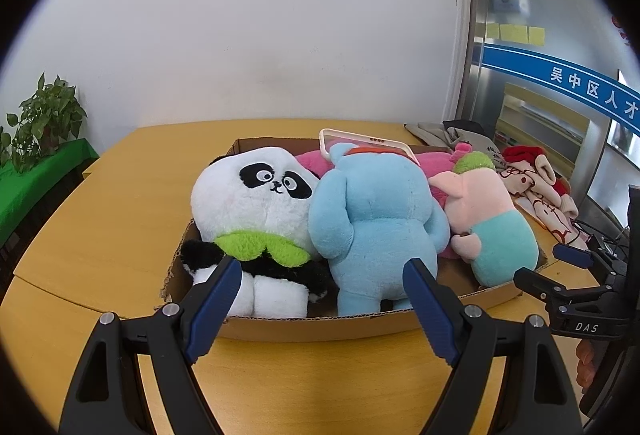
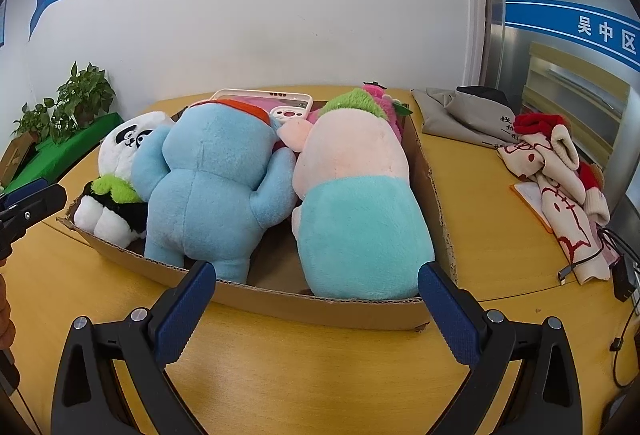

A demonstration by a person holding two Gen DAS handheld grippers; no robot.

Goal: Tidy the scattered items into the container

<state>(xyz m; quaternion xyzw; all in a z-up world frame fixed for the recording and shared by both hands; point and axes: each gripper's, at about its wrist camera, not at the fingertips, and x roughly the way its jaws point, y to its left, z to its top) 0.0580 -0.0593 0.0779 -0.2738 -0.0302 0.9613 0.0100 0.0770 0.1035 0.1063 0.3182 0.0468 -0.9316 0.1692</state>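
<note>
- Left wrist view: left tongs [image 1: 322,277] spread apart, empty, hovering just short of the near wall of the cardboard box [image 1: 320,323] on the yellow counter [image 1: 100,219].
- Inside the box, side by side: panda plush [image 1: 258,223] at left, blue plush [image 1: 376,227] in the middle with its back to the camera, pink pig plush [image 1: 486,223] at right, all touching.
- Behind them, a white phone case [image 1: 368,143] leaning on a pink cushion [image 1: 310,157].
- At far right, right tongs [image 1: 548,267] spread apart near the box's right corner.
- Right wrist view: right tongs [image 2: 316,277] spread apart, empty, at the box's [image 2: 320,307] near wall, facing the blue plush [image 2: 216,179] and pig plush [image 2: 356,203].
- Panda plush [image 2: 124,151] half hidden at left; phone case [image 2: 262,95] at the back.
- Outside the box on the counter [image 2: 488,231], well to the right: red-and-cream cloth [image 2: 556,171] and grey garment [image 2: 464,111].
</note>
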